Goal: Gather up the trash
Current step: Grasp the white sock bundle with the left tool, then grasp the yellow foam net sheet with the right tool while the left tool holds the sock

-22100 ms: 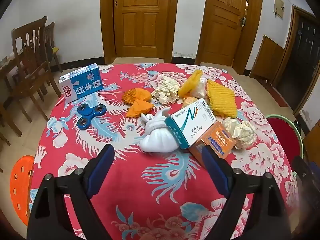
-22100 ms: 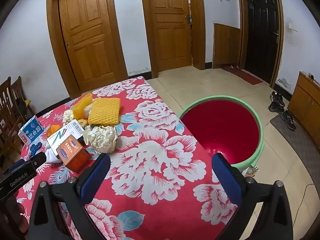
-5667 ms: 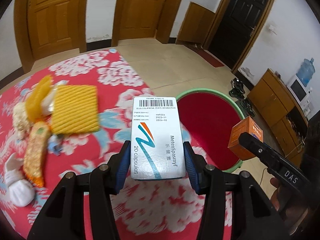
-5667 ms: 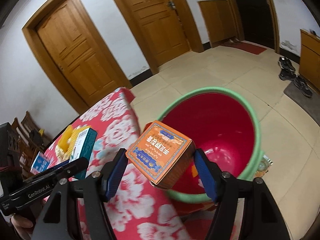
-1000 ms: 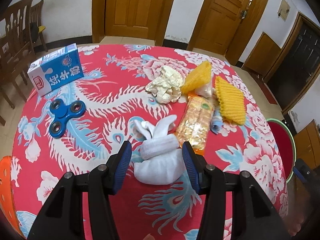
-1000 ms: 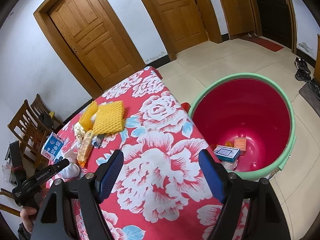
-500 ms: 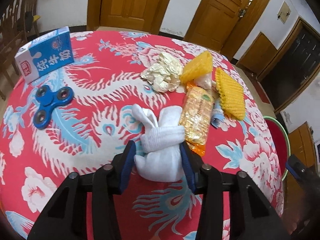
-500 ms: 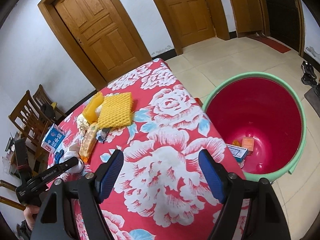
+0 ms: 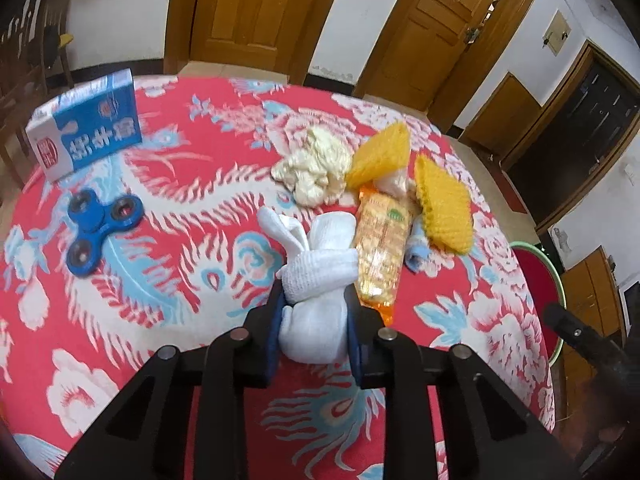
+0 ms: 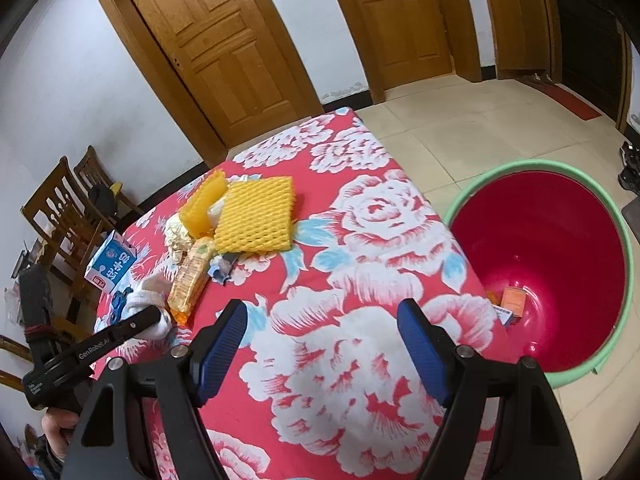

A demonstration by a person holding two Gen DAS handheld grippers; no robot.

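A rolled white sock bundle (image 9: 320, 272) lies on the red flowered tablecloth (image 9: 168, 280). My left gripper (image 9: 315, 296) is around its lower half; its jaws are closing and both blue pads press into the cloth. In the right wrist view the same left gripper (image 10: 148, 318) meets the sock bundle (image 10: 144, 296) at the table's left side. My right gripper (image 10: 322, 312) hangs open over the table's near corner with nothing between its fingers. The red bin with a green rim (image 10: 532, 166) stands on the floor to the right, holding an orange box (image 10: 513, 300) and a white-blue box (image 10: 503, 314).
Beside the sock lie a snack packet (image 9: 380, 248), two yellow foam nets (image 9: 444, 204), crumpled paper (image 9: 314, 168), a small blue wrapper (image 9: 416, 250), a blue milk carton (image 9: 88, 128) and a blue fidget spinner (image 9: 100, 228). Wooden chairs (image 10: 64, 208) stand past the table's left edge.
The left jaws have narrowed from standing apart around the sock bundle to pinching it. The right gripper has drifted sideways, bringing more of the table and less of the bin into its view.
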